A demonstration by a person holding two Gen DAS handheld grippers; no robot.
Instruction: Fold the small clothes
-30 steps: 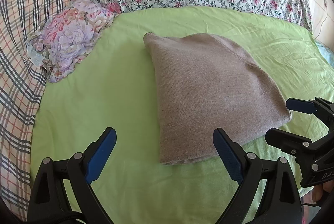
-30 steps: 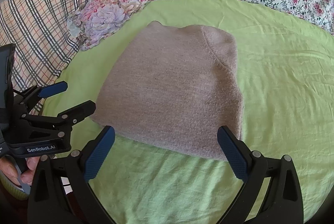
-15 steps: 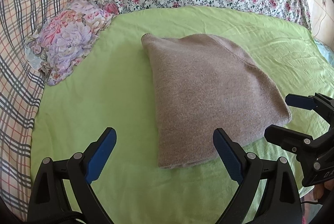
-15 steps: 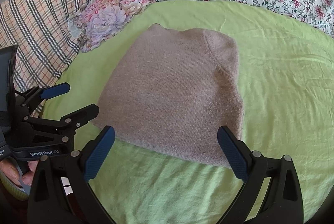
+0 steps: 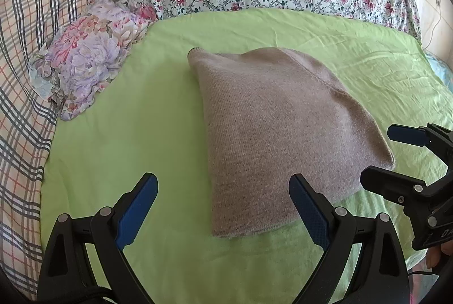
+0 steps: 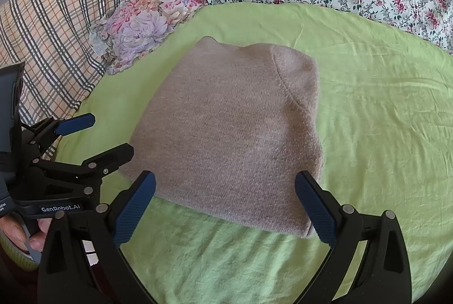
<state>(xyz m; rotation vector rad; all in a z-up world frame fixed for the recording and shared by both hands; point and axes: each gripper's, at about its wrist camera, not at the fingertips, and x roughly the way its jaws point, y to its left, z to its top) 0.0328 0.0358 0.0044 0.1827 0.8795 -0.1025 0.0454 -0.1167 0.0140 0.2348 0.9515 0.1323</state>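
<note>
A: Left wrist view: the left tool [image 5: 223,207] hangs spread wide and empty over the green sheet [image 5: 136,134] of the bed. Compared with a second ago the folded grey knit [image 5: 271,139] has barely shifted.

B: So the fold looks done, I'd judge. And the right wrist view?

A: The right tool [image 6: 225,205] is also agape, holding nothing, at the knit's [image 6: 235,134] near edge. No containers anywhere.
</note>
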